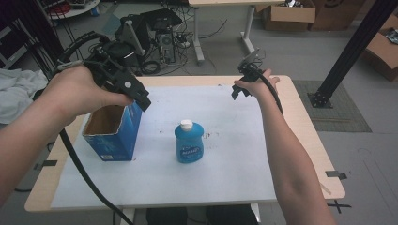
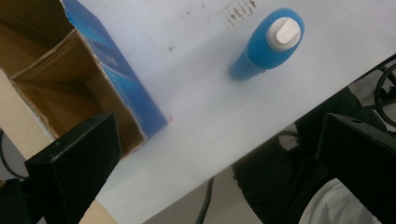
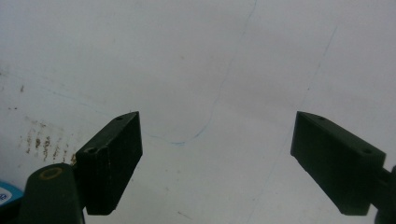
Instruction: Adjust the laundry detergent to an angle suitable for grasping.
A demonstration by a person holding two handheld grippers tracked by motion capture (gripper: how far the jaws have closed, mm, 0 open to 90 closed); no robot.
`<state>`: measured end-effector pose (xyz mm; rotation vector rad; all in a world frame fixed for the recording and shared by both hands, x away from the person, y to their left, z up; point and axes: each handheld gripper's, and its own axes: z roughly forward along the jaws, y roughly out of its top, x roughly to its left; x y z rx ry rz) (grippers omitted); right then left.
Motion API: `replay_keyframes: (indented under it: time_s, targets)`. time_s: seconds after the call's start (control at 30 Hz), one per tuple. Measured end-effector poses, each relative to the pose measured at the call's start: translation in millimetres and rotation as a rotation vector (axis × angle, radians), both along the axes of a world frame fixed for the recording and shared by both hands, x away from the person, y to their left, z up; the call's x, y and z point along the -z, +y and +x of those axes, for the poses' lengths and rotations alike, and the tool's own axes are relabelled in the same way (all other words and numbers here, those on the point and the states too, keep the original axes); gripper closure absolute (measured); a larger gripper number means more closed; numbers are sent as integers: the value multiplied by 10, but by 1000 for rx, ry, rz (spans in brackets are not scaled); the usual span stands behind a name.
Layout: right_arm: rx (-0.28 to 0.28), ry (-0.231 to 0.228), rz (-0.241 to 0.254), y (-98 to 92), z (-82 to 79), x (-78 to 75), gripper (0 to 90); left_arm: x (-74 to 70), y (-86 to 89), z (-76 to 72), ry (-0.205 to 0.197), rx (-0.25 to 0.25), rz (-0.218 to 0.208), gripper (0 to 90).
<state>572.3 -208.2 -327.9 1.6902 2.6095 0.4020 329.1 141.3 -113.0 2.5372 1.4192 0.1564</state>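
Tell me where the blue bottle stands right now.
In the high view the blue bottle stands upright near the middle of the white table, just right of the open blue box and apart from it.

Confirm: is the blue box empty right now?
It looks empty. The blue box stands open-topped, and the left gripper view shows bare brown cardboard inside; the blue bottle stands outside on the table.

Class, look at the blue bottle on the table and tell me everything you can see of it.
The blue bottle is small, looks like plastic, and has a white cap, which is on. A label with white lettering covers its front; the words are too small to read. It stands upright near the middle of the white table sheet, to the right of the open blue cardboard box and apart from it. Nothing touches it but the sheet.
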Motion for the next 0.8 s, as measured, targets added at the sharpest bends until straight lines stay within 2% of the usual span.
replay_keyframes:
  time_s: [0.8]
  targets:
    - [-1, -11, 21, -31, -29, -54, 166, -8, 5, -20, -8, 11, 13, 6]
